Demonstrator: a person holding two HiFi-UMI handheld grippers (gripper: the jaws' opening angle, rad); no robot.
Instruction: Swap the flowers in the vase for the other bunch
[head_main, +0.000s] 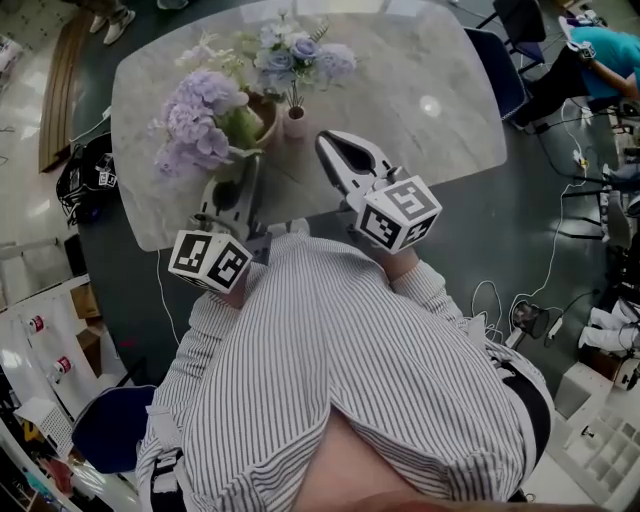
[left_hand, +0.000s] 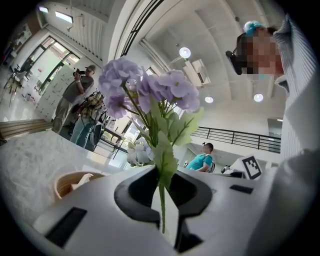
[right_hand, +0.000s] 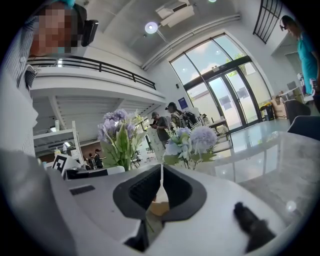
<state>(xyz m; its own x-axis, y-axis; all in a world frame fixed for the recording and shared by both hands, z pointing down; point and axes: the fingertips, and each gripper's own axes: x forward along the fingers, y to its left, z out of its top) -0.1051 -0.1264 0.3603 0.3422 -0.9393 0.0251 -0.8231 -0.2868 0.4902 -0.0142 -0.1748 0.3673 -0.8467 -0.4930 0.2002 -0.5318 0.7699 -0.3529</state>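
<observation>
My left gripper (head_main: 243, 172) is shut on the thin green stem (left_hand: 161, 202) of a purple hydrangea bunch (head_main: 197, 122), which stands upright above its jaws (left_hand: 147, 90). A small pale vase (head_main: 295, 122) stands on the marble table (head_main: 420, 110) and holds a blue and white bunch (head_main: 300, 55). My right gripper (head_main: 331, 145) is just right of the vase, level, jaws shut with nothing between them (right_hand: 161, 184). In the right gripper view the purple bunch (right_hand: 118, 134) is at left and the vase's flowers (right_hand: 191, 142) rise just past the jaw tips.
A round wooden bowl (head_main: 266, 112) sits beside the vase, behind the purple bunch (left_hand: 74, 183). A dark chair (head_main: 500, 70) stands at the table's right edge. A person in teal (head_main: 603, 52) sits at the far right. Cables lie on the floor (head_main: 560, 250).
</observation>
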